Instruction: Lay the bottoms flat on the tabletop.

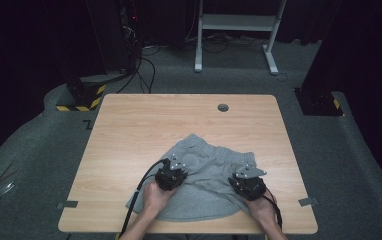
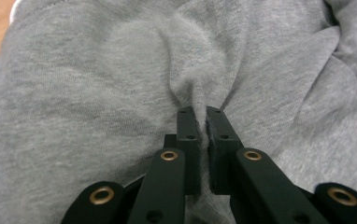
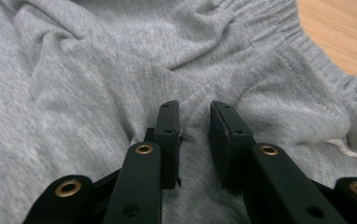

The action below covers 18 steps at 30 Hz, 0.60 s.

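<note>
Two black hand-held grippers on soft grey fleece shorts [image 1: 204, 170]: left [image 2: 199, 112] pinching a fold, right [image 3: 194, 106] parted.

shorts' [image 1: 204, 170] near hem hidden (under hands)

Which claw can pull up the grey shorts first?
Probably the left gripper: its jaws already pinch a fold of the grey shorts. The right gripper is open, its jaws around cloth, not clamped.
</note>
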Tool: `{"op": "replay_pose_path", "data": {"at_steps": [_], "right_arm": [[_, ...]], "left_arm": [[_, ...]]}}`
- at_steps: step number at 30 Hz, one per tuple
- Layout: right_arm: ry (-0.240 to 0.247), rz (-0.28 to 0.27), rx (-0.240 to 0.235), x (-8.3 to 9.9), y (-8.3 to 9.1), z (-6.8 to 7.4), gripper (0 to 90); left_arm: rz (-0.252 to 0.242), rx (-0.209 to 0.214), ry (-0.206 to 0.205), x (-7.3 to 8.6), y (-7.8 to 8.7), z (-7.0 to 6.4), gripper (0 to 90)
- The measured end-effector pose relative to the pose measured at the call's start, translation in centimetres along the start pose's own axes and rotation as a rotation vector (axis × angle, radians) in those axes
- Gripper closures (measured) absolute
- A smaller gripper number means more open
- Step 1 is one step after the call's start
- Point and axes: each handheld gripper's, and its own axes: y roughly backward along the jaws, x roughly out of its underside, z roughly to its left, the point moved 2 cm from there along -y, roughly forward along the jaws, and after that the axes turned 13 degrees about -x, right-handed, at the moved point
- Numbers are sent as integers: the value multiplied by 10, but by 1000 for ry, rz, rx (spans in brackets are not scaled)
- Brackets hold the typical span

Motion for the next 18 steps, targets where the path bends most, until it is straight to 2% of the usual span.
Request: {"op": "replay_pose_path", "data": {"at_steps": [3,5,8,10,12,14,18], "right_arm": [[1,-3,-1,5,6,4,703],[-8,-13,-6,5,7,4,679],[-41,-65,-24,-2,12,2,641],[-40,-103,-11,-7,16,1,628],[-61,-120,-5,-10,18,-3,616],[-81,-133,9,-14,21,-8,612],[-108,-129,47,-22,24,-18,609]], "left_arm": [[-10,-2,-5,3,4,-4,845],[-15,14,18,3,4,-3,817],[-21,11,-7,2,7,-2,753],[-36,9,-1,0,10,1,712],[-53,4,24,-2,13,6,664],[-65,-3,50,-6,15,13,610],[-72,-33,70,-13,14,26,541]]}}
